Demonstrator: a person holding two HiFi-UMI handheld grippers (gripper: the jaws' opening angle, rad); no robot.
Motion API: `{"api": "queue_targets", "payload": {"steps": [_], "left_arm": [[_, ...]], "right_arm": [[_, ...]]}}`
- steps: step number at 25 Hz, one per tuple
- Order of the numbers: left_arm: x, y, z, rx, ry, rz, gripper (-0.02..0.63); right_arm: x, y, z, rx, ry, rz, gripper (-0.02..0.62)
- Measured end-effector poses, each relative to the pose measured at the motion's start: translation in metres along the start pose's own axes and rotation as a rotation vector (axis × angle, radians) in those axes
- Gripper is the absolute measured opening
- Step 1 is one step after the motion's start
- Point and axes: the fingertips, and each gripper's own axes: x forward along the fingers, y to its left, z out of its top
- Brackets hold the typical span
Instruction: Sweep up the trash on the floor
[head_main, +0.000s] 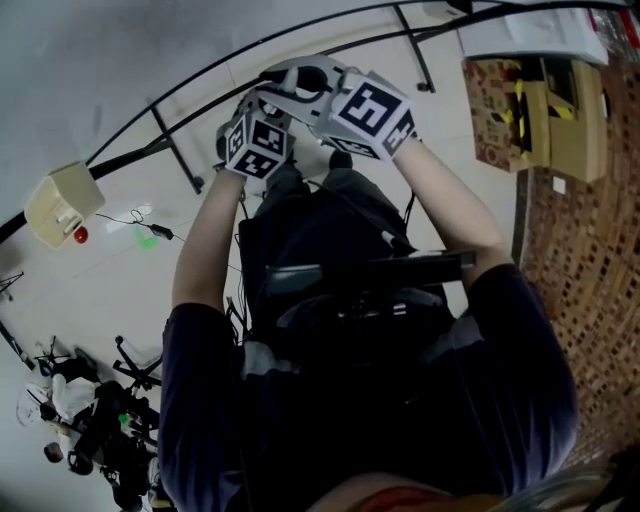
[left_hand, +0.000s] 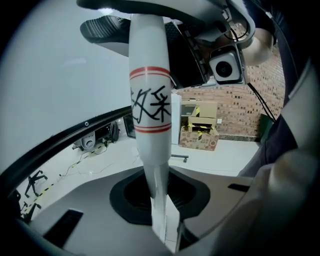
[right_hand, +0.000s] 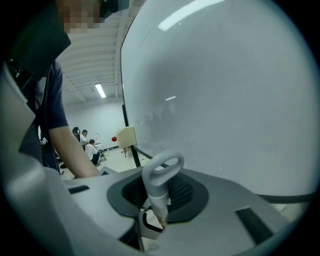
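My left hand-held gripper (left_hand: 163, 227) clamps white pole (left_hand: 150, 100), long axis up twd right hand-held gripper (right_hand: 153, 223), which grips grey loop handle (right_hand: 161, 172), loop-end up.

To your right, cardboard boxes (head_main: 535, 115) striped with yellow-and-black tape stand in front of a brick wall (head_main: 590, 250). To your left, a beige box (head_main: 62, 203) with a red knob sits by a black rail frame (head_main: 174, 150), with thin cables (head_main: 140, 222) lying near it. Farther off, people (right_hand: 89, 146) sit under a ceiling light (right_hand: 100, 90).
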Motion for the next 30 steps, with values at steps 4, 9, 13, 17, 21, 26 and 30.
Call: {"api": "queue_targets", "payload": {"steps": [4,9,13,17,21,26,30], "left_arm": [[0.014,0.006,-0.009,-0.012,0.011,-0.002,0.060],[0.021,0.015,-0.012,-0.042,-0.025,0.047,0.063],[0.011,0.025,-0.020,-0.044,-0.003,0.100,0.077],[-0.019,0.026,-0.038,-0.110,-0.004,0.106,0.142],[-0.051,0.024,-0.052,-0.170,-0.018,0.130,0.143],[-0.037,0.034,-0.020,-0.124,-0.059,0.166,0.142],[-0.037,0.043,-0.020,-0.085,-0.028,0.175,0.143]], "right_arm": [[0.012,-0.009,-0.011,-0.015,0.039,0.001,0.086],[0.018,-0.017,-0.015,-0.012,0.046,-0.007,0.086],[0.033,-0.010,-0.009,-0.060,0.015,0.029,0.086],[0.046,-0.007,-0.011,-0.065,0.013,0.014,0.086],[0.049,-0.021,-0.013,-0.036,0.038,-0.005,0.086],[0.053,-0.037,-0.012,-0.022,0.054,-0.041,0.086],[0.059,-0.043,-0.011,0.001,0.055,-0.043,0.086]]}}
